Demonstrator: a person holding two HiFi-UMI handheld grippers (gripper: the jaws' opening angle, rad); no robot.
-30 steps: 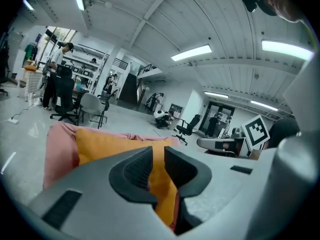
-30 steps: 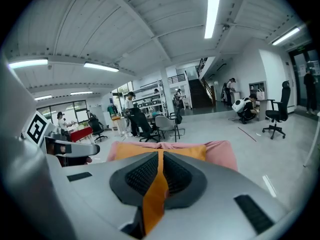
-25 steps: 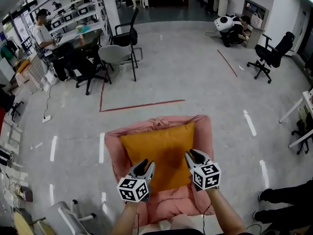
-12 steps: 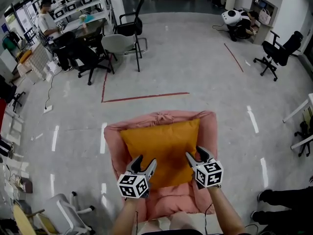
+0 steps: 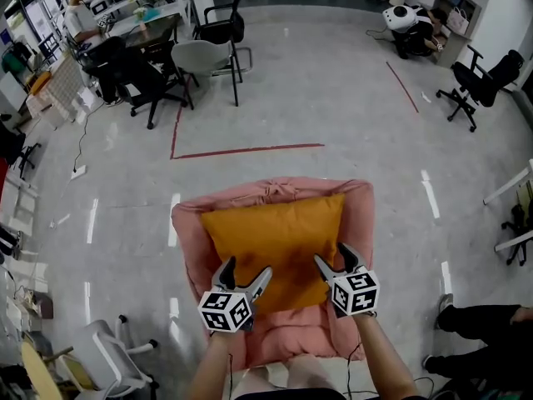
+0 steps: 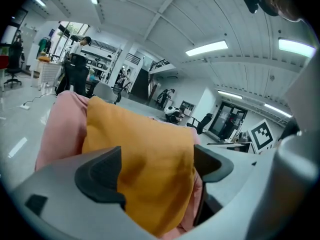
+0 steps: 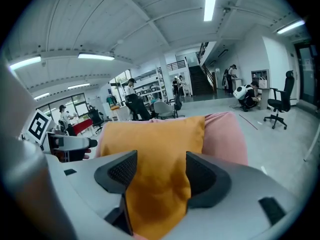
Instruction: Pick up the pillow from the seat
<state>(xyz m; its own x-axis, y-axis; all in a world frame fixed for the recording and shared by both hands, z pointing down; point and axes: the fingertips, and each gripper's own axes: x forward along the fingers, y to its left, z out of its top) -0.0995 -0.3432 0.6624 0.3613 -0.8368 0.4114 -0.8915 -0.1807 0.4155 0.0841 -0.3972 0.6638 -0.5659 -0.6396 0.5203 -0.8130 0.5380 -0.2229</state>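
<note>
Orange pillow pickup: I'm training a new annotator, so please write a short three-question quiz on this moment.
1. True or false: the orange pillow lies on the floor beside the seat.
2. What stands between the jaws of the left gripper? A) nothing B) the near edge of the orange pillow C) a chair leg
3. Fill in: the seat under the pillow is ____ in colour.

Key: 1 false, it lies on the seat; 2 B; 3 pink.
</note>
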